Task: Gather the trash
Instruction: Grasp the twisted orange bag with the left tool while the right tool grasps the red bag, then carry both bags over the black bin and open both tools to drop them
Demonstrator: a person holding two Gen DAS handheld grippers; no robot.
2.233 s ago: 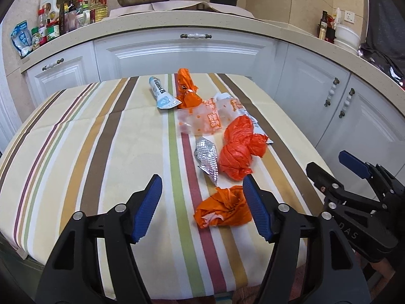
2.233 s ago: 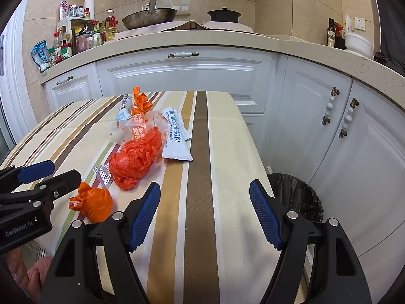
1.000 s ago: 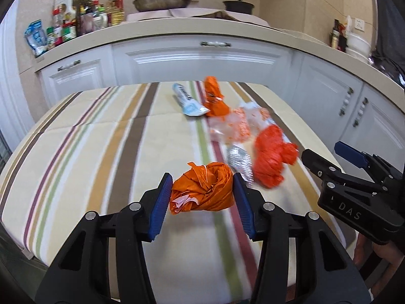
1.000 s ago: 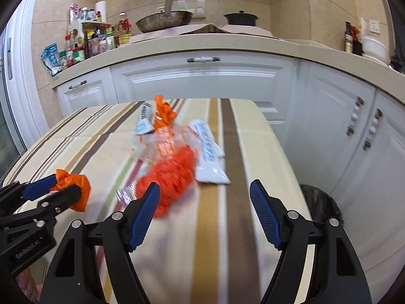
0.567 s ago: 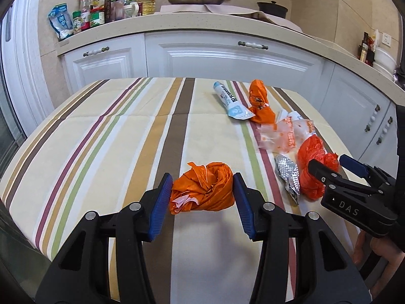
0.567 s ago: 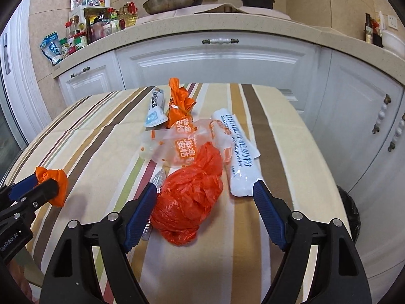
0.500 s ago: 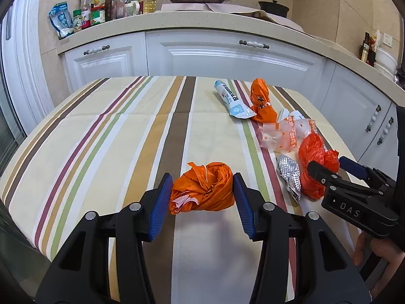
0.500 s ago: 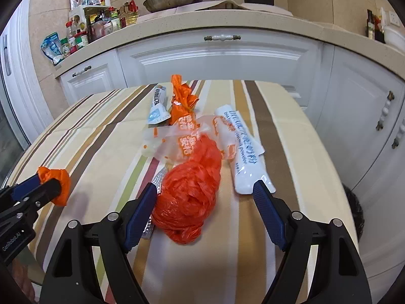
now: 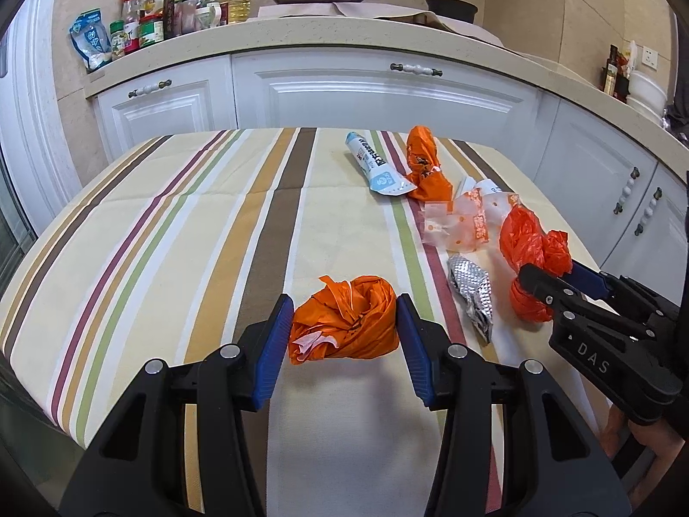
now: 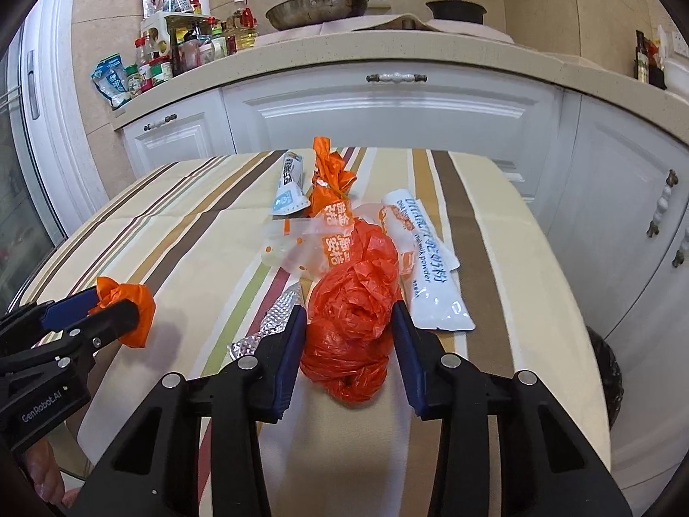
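My left gripper (image 9: 342, 336) is shut on a crumpled orange wrapper (image 9: 344, 329) and holds it above the striped tablecloth (image 9: 172, 232); it also shows in the right wrist view (image 10: 129, 306). My right gripper (image 10: 349, 336) has closed around a red-orange plastic bag (image 10: 353, 301), its pads touching both sides; the bag still rests on the cloth. In the left wrist view the right gripper (image 9: 555, 278) sits at that bag (image 9: 527, 243).
A foil wrapper (image 10: 269, 323), a clear printed bag (image 10: 310, 245), a white powder sachet (image 10: 426, 271), a blue-white sachet (image 10: 288, 185) and an orange wrapper (image 10: 329, 181) lie on the cloth. A black-lined bin (image 10: 607, 379) stands right of the table. White cabinets stand behind.
My right gripper moved forward over the red-orange bag and its jaws closed from wide open onto it. My left gripper keeps holding the orange wrapper, shifted slightly.
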